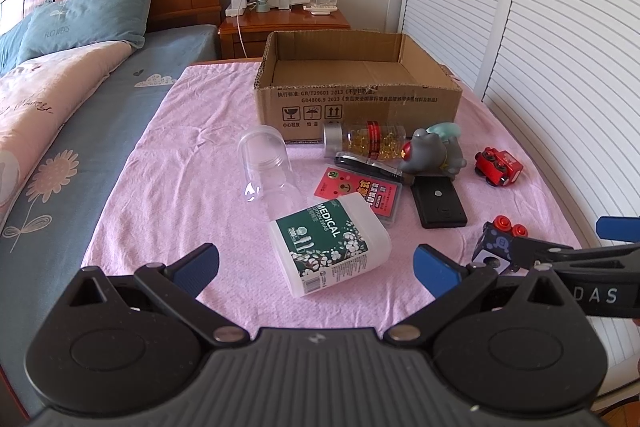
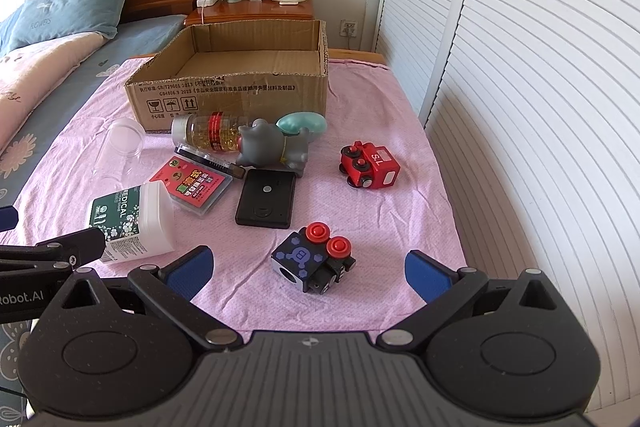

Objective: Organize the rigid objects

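A: Left gripper [image 1: 316,259] pose?
B: Low over the near edge of the table [image 1: 168,187], which carries a pink cloth, pointing toward the cardboard box [image 1: 356,99]. Jaws wide apart, holding nothing, touching nothing. The white cotton swab tub [image 1: 330,247] lies on its side on the table between the blue pads [image 1: 200,265], tips not on it.

A: Right gripper [image 2: 308,267]?
B: Same height, same heading, just right of the left one. Jaws wide apart, empty. The black-and-blue toy block with two red buttons [image 2: 314,261] sits on the table between its fingers, clear of both.

A: The rest, relative to the box?
B: Box is open-topped at the far side of the table; nothing visible in the part of its inside that shows. Right against its front wall: capsule bottle [image 2: 212,133] with a silver cap, lying down. Clear plastic jar [image 1: 264,167] on its side off the box's front-left corner. Grey figurine with a mint-green tail [image 2: 276,147] tipped over in front of the box, touching the bottle. A flat black case [image 2: 210,161] lies in front of the bottle. Nearer the grippers than that: red card pack [image 2: 192,187] and a flat black device [image 2: 266,199] side by side. Red toy train [image 2: 370,167] stands by itself off the box's front-right corner, well apart from the pile.

A: Contact anywhere?
B: None. Both grippers hang free above the table.
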